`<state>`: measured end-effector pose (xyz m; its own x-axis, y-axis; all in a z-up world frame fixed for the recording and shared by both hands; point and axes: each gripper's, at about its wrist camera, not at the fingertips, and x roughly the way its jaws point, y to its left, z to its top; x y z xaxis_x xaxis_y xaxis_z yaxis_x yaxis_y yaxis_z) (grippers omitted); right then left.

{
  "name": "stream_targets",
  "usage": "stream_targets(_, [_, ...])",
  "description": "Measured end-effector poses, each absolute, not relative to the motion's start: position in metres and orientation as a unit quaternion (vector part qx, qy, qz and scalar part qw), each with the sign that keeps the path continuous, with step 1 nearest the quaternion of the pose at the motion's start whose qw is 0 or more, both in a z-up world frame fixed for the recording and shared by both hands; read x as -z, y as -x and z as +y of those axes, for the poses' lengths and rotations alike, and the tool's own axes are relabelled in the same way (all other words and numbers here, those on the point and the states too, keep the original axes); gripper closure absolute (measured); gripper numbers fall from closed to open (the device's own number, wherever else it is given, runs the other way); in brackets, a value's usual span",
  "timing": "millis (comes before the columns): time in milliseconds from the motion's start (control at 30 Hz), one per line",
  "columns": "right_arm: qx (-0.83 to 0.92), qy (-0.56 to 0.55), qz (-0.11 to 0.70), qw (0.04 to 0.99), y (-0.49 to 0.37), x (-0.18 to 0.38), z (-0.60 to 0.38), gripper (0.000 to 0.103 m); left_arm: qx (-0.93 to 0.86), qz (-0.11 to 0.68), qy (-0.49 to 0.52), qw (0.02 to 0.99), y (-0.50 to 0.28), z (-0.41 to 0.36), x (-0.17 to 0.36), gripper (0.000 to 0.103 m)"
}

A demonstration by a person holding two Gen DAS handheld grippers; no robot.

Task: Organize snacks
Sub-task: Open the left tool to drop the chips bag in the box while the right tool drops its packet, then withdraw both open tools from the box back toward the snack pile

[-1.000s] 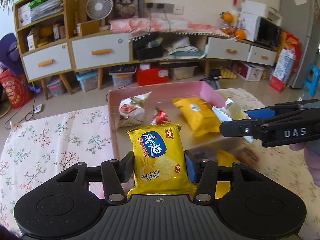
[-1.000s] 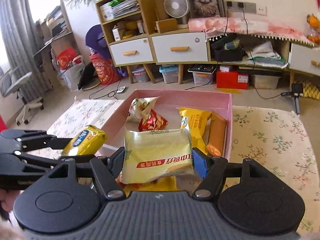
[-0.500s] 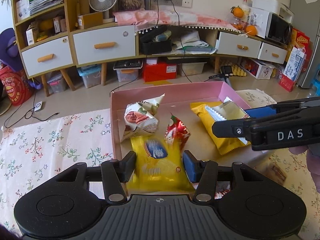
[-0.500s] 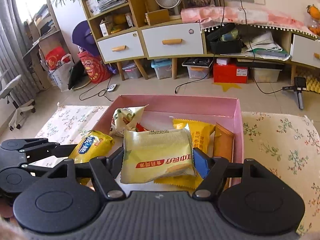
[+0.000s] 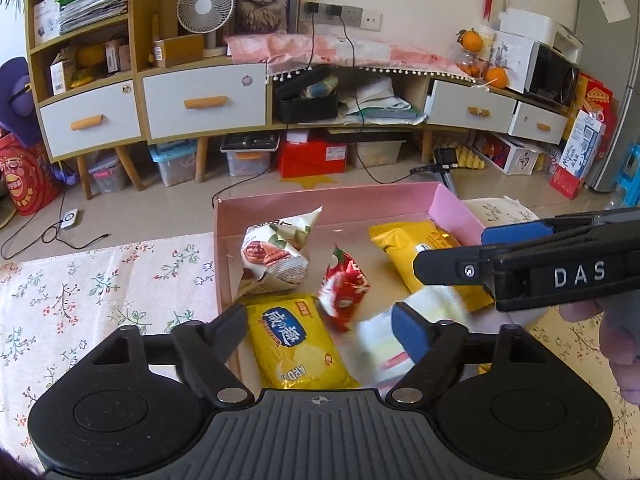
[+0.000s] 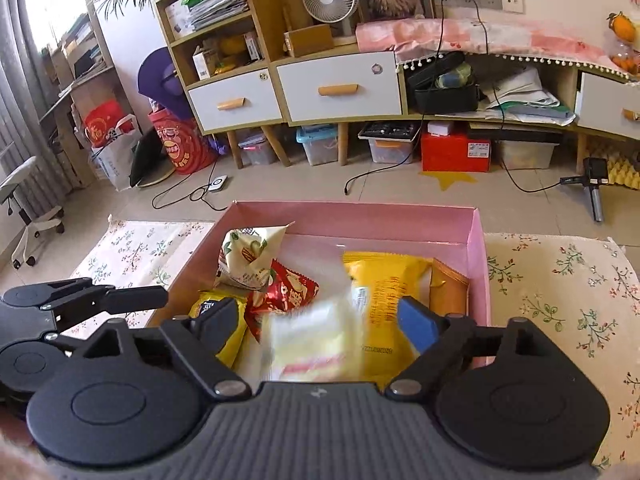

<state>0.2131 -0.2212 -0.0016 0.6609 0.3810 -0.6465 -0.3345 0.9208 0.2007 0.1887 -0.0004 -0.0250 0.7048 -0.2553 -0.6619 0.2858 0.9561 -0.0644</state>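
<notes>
**Both packets let go into the pink box**

My left claw [image 5: 320, 320] stands apart, its jaws having just been opening, and nothing is pressed between them. The yellow chip packet [image 5: 298, 342] that it carried a second ago now lies flat on the floor of the pink box [image 5: 328, 206], just ahead of the claw and near the box's front edge. My right claw [image 6: 316, 314] is apart too, freshly opened; the pale yellow-green packet [image 6: 316, 340] it was clamped on half a second ago shows as a blur between the fingers, so I judge it is dropping or only just landing, partly over the yellow packet [image 6: 390, 284] beneath.

Further in, the red packet [image 5: 344, 284] sits beside the chip packet, the white nut packet [image 5: 276, 252] leans toward the left wall, and an orange packet [image 6: 446, 284] stands against the right wall. The box rests on the floral cloth [image 5: 100, 280] covering the worktop.

With both loads released inside, this pair counts as sorted. No loose snack shows on the cloth in either view, so whether any remain I cannot tell.
</notes>
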Motion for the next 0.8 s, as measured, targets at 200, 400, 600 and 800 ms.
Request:
stream_targets(200, [-0.192,-0.033,0.360,0.912,-0.205,-0.005,-0.225,0.014,0.145,0.353,-0.020,0.924,-0.176,0.001,0.019,0.016])
stream_targets(400, [-0.187,-0.034,0.357,0.915,-0.191,-0.013,-0.231,0.011,0.144,0.348,-0.014,0.926,-0.157,0.004,0.009,0.012])
stream_targets(600, [-0.174,-0.026,0.355,0.918,-0.169,-0.019,-0.233,0.009,0.149,0.355,-0.011,0.923,-0.135,0.009,0.002,0.008])
stream_targets(800, [-0.164,-0.010,0.352,0.921,-0.143,-0.023,-0.230,0.006,0.147,0.359,-0.015,0.922,-0.107,0.014,-0.002,0.006])
